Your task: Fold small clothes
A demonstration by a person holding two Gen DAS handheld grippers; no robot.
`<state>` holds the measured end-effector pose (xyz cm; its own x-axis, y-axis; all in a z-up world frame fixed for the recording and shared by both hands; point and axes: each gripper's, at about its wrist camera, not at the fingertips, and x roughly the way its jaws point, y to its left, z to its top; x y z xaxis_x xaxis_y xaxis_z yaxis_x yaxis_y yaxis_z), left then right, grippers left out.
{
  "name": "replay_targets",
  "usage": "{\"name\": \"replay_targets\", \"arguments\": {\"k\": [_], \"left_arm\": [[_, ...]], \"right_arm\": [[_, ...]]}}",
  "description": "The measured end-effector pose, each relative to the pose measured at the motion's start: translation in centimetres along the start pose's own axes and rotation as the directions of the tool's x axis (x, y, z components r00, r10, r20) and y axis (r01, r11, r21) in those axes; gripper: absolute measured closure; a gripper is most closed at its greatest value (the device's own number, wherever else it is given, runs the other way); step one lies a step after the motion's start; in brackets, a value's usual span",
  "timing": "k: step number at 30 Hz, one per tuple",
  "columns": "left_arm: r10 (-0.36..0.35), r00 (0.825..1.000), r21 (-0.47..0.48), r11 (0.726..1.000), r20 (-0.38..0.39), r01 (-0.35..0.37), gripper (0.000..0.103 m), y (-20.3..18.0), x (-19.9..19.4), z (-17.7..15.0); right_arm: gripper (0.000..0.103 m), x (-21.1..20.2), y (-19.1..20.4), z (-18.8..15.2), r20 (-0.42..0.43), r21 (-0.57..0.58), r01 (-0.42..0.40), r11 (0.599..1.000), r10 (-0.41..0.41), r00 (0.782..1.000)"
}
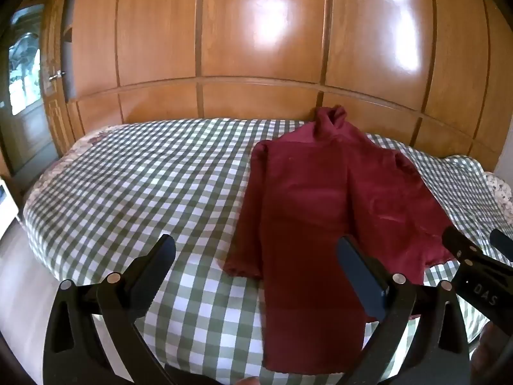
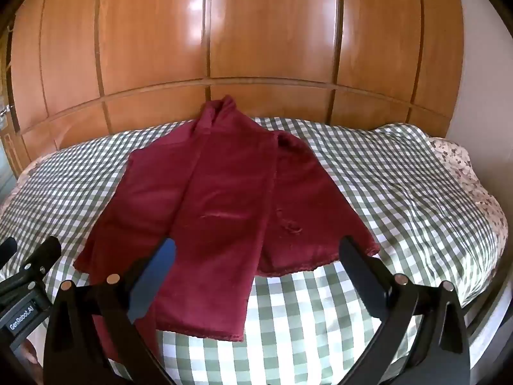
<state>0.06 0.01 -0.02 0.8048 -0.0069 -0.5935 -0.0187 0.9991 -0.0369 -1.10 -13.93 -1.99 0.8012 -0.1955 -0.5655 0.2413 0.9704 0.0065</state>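
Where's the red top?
The red top lies flat on the checked bed, collar toward the wooden wardrobe, just ahead of both open grippers.

A green-and-white checked bedspread (image 1: 128, 192) covers the bed; behind it stands a glossy wooden panelled wardrobe (image 2: 256, 32).

Glossy wooden wardrobe (image 1: 256, 32) behind checked bed (image 1: 128, 176)
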Motion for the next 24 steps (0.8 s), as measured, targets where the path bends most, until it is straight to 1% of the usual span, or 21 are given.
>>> {"name": "replay_targets", "arguments": {"k": [3, 4, 7, 8, 11, 24], "left_arm": [[-0.009, 1.0, -0.004, 1.0, -0.002, 0.009, 0.003, 0.0, 0.0, 0.0], [-0.004, 1.0, 0.002, 1.0, -0.003, 0.004, 0.003, -0.1, 0.1, 0.0], [0.035, 0.999, 0.028, 0.999, -0.004, -0.035, 0.003, -0.5, 0.1, 0.1], [0.039, 0.999, 0.033, 0.999, -0.004, -0.038, 0.003, -0.6, 0.1, 0.2], [0.02, 1.0, 0.024, 1.0, 0.002, -0.02, 0.003, -0.2, 0.1, -0.6], [0.014, 1.0, 0.035, 0.999, -0.016, -0.013, 0.003, -0.3, 0.6, -0.8]], "right_arm": [[0.002, -0.1, 0.2, -0.1, -0.002, -0.003, 0.0, 1.0, 0.0, 1.0], [0.002, -0.3, 0.3, -0.3, 0.011, -0.005, 0.002, 1.0, -0.002, 1.0], [0.002, -0.3, 0.3, -0.2, 0.006, -0.007, 0.002, 1.0, -0.002, 1.0], [0.002, -0.3, 0.4, -0.2, 0.003, -0.01, 0.004, 1.0, -0.004, 1.0], [0.002, 0.1, 0.4, -0.3, -0.011, -0.018, -0.002, 1.0, 0.002, 1.0], [0.002, 0.9, 0.5, -1.0, -0.037, -0.027, -0.005, 1.0, 0.004, 0.999]]}}
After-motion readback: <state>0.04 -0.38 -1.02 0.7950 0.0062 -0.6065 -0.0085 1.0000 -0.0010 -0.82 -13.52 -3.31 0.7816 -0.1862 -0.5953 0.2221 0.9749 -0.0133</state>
